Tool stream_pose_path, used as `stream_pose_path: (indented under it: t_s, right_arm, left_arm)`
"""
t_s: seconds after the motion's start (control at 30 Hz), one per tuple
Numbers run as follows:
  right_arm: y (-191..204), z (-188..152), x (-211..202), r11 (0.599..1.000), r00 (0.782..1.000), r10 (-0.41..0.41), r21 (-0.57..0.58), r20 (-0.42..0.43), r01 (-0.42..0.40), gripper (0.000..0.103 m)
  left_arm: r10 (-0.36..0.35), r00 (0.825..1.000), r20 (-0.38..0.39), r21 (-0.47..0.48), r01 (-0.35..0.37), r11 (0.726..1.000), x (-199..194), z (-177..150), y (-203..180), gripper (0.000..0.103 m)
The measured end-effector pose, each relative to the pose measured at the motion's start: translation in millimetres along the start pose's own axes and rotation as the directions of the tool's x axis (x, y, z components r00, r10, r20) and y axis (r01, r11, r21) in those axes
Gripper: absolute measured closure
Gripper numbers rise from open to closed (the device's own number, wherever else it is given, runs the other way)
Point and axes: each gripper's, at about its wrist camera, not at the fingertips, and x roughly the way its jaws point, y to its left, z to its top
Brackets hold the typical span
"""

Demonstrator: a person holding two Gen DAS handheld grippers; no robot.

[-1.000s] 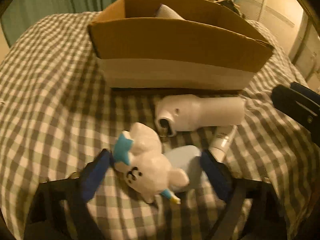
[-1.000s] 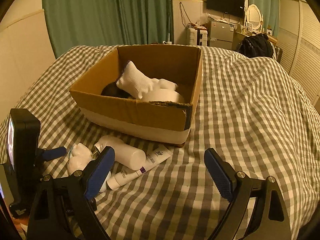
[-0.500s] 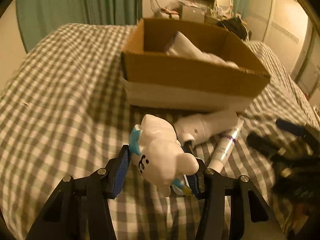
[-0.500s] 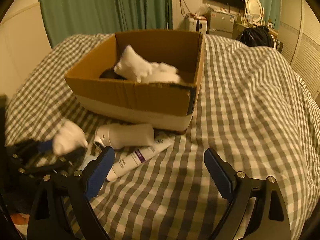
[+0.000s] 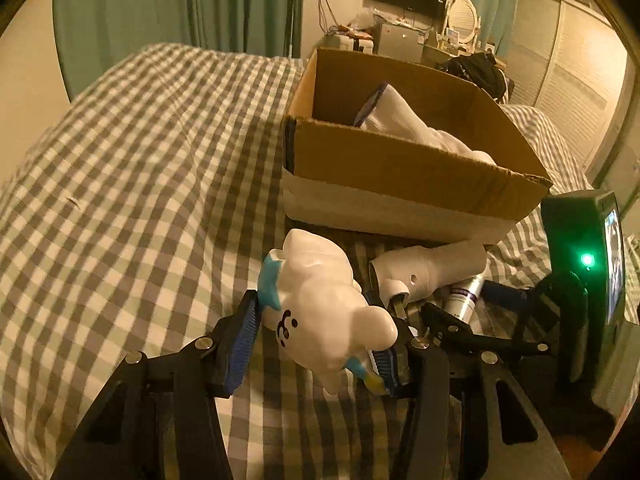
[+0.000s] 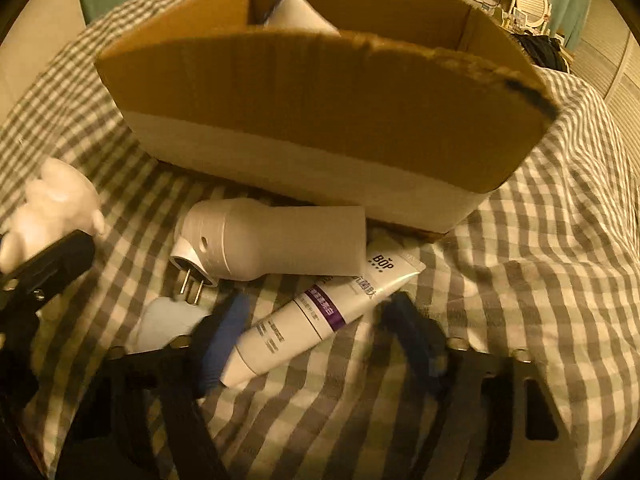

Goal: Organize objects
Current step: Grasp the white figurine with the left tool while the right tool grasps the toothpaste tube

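My left gripper (image 5: 316, 332) is shut on a white toy figure (image 5: 324, 304) with a blue ear and holds it off the checked bedspread; the toy also shows in the right wrist view (image 6: 56, 208). My right gripper (image 6: 316, 320) hangs low over a white tube (image 6: 320, 312) with a purple band. Its jaws are closing with the tube between them, and the pads do not clearly press on it. A white plug-in device (image 6: 272, 240) lies just behind the tube. The cardboard box (image 6: 320, 92) stands beyond, with a white sock (image 5: 400, 124) inside.
A pale blue flat item (image 6: 168, 320) lies by the device's prongs, next to my right gripper's left finger. The checked bedspread (image 5: 140, 160) stretches left of the box. Green curtains, a desk with a mirror and a television stand at the far wall.
My left gripper shut on the toy figure and lifted it. My right gripper dropped towards the bed, straddled the tube, and its jaws narrowed.
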Motion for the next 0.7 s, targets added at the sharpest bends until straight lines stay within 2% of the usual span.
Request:
stream_pose_path:
  t_s: [0.1, 0.17, 0.3, 0.53, 0.7]
  right_arm:
    - [2.2, -1.9, -1.9, 1.000, 1.000, 0.003, -0.021, 0.012, -0.002, 0.055]
    - [0.0, -3.9, -5.1, 1.000, 1.000, -0.005, -0.013, 0.022, 0.006, 0.060]
    - [-10.2, -9.5, -14.9, 0.999, 0.999, 0.039, 0.027, 0.028, -0.040, 0.070]
    - [-20.7, -20.1, -39.5, 0.993, 0.994, 0.100, 0.052, 0.054, -0.102, 0.077]
    - [-19.2, -30.8, -53.5, 0.996, 0.994, 0.085, 0.022, 0.072, -0.086, 0.079]
  left_arm:
    - [-0.012, 1.000, -0.021, -0.016, 0.012, 1.000, 3.7, -1.7, 3.3, 0.050]
    - [-0.018, 1.000, -0.023, -0.018, 0.017, 1.000, 3.6, -2.5, 3.5, 0.050]
    - [-0.021, 1.000, -0.023, 0.000, 0.021, 1.000, 2.4, -6.0, -1.5, 0.050]
    - [-0.023, 1.000, -0.017, 0.005, 0.023, 1.000, -1.3, -7.3, -4.0, 0.050]
    - [-0.025, 1.000, -0.014, 0.006, 0.026, 1.000, -10.2, -12.8, -8.1, 0.050]
